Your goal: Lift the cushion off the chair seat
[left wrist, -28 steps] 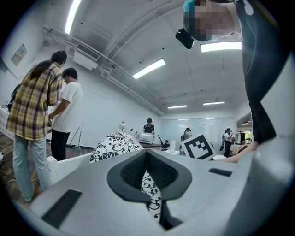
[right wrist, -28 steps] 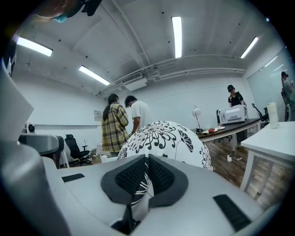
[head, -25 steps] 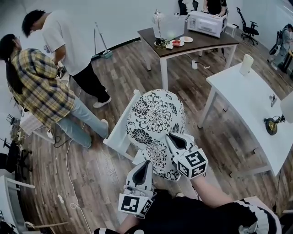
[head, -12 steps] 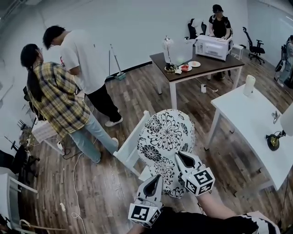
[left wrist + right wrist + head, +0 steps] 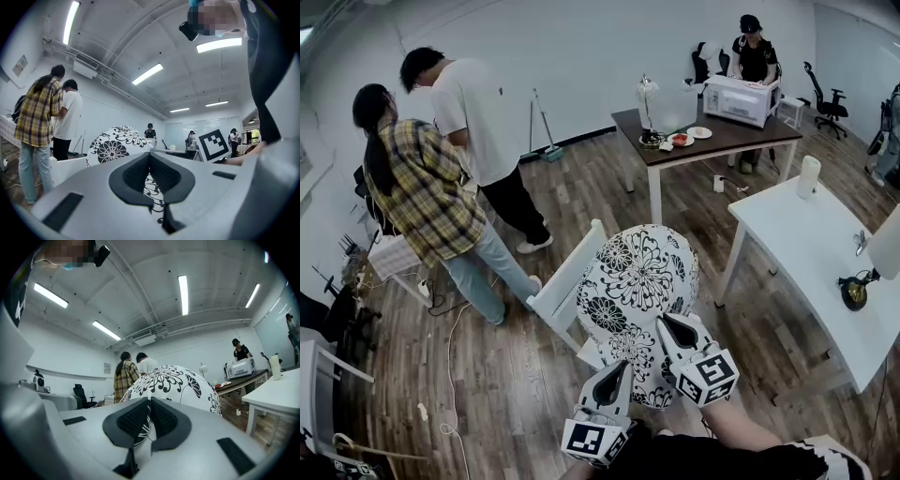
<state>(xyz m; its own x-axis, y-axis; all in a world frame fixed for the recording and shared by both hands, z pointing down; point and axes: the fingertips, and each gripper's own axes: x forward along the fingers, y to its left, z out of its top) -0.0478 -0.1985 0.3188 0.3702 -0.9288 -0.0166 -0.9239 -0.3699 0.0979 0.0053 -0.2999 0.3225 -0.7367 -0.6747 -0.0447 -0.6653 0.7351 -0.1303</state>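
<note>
A round white cushion point(image 5: 639, 281) with black flower print hangs tilted over the white chair point(image 5: 565, 284), hiding most of the seat. My left gripper point(image 5: 618, 368) is shut on the cushion's near lower edge. My right gripper point(image 5: 668, 324) is shut on the edge to the right of it. In the left gripper view the pads point(image 5: 165, 174) pinch a fold of patterned fabric, and the cushion point(image 5: 114, 144) bulges beyond them. In the right gripper view the pads point(image 5: 135, 418) clamp printed fabric, with the cushion point(image 5: 174, 380) rising behind.
Two people point(image 5: 427, 202) stand close together to the left of the chair. A brown table point(image 5: 712, 141) with a white appliance and plates stands at the back, with another person point(image 5: 757, 58) behind it. A white table point(image 5: 820, 248) runs along the right. A cable lies on the wooden floor point(image 5: 450, 375).
Both grippers keep their hold on the cushion and have drifted a little across the room with it. The head view has tilted up, showing more of the far wall.
</note>
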